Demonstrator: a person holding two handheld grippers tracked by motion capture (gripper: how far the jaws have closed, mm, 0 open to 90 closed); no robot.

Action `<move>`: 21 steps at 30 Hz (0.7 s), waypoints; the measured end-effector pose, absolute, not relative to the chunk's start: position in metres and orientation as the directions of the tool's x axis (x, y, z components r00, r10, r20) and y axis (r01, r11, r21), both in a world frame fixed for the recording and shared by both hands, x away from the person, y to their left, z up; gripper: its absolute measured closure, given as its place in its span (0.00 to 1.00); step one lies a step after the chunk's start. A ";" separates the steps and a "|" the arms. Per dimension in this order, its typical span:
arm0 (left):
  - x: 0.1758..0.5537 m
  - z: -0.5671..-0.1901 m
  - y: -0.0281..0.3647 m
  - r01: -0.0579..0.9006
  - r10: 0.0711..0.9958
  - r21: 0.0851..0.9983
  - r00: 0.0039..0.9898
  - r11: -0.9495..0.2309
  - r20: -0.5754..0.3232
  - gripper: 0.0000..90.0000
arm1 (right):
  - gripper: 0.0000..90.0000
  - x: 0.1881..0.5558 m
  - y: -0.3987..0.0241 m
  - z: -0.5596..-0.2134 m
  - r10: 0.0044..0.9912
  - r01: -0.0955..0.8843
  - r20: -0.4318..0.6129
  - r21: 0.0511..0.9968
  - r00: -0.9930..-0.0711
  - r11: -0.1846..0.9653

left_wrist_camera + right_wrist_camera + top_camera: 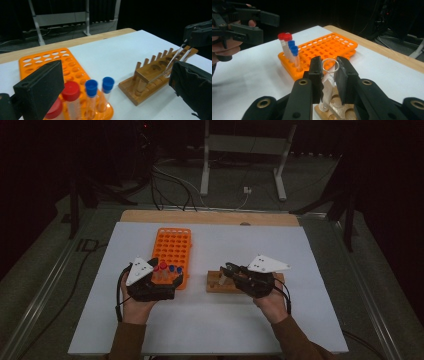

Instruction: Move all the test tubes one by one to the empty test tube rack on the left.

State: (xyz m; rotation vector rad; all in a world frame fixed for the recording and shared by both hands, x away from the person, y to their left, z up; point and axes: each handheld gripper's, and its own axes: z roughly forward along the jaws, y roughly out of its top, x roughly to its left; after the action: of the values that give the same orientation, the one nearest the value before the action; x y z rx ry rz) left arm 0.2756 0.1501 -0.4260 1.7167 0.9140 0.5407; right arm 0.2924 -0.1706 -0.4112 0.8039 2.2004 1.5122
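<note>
The room is dim, and its far end falls away into near black. A white sheet (pixel 210 320) covers most of the surface, leaving a strip of bare wood (pixel 200 216) along the far edge. A grey floor (pixel 45 270) surrounds it, with metal rails (pixel 37 295) running along it on either side of the surface. Beyond the far edge stands a pale metal frame (pixel 245 150) on two splayed legs, with black and white cables (pixel 175 185) trailing across the floor near its feet. Dark stands (pixel 80 195) rise at the left and right. A small red light (pixel 145 126) glows in the darkness at the back.
</note>
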 end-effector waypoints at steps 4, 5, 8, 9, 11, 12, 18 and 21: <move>0.273 -0.426 0.139 0.298 0.777 0.941 0.627 -0.162 -0.065 0.01 | 0.84 0.291 -0.173 -0.416 0.623 0.265 0.041 0.925 -0.781 0.271; 0.273 -0.425 0.136 0.294 0.771 0.941 0.634 -0.167 -0.061 0.01 | 0.84 0.291 -0.173 -0.417 0.623 0.267 0.041 0.924 -0.781 0.273; 0.271 -0.425 0.129 0.287 0.755 0.941 0.653 -0.180 -0.055 0.02 | 0.84 0.291 -0.175 -0.417 0.619 0.276 0.054 0.922 -0.783 0.270; 0.270 -0.426 0.126 0.283 0.749 0.941 0.660 -0.185 -0.051 0.03 | 0.84 0.291 -0.175 -0.417 0.616 0.279 0.058 0.922 -0.785 0.268; 0.269 -0.427 0.120 0.280 0.737 0.940 0.674 -0.195 -0.048 0.04 | 0.84 0.290 -0.175 -0.417 0.614 0.278 0.059 0.922 -0.787 0.269; 0.269 -0.428 0.117 0.278 0.729 0.939 0.683 -0.201 -0.046 0.05 | 0.84 0.289 -0.175 -0.417 0.612 0.278 0.057 0.921 -0.789 0.272; 0.266 -0.434 0.096 0.278 0.683 0.931 0.729 -0.237 -0.044 0.09 | 0.84 0.287 -0.172 -0.419 0.598 0.283 0.068 0.919 -0.799 0.273; 0.265 -0.438 0.089 0.283 0.658 0.926 0.751 -0.252 -0.050 0.13 | 0.84 0.286 -0.169 -0.420 0.587 0.286 0.071 0.916 -0.806 0.281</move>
State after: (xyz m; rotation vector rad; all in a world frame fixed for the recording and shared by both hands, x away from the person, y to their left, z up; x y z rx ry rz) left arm 0.2654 0.0890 -0.4385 1.8409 0.7278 0.4223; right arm 0.2856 -0.1688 -0.4201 0.7997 2.2730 1.5352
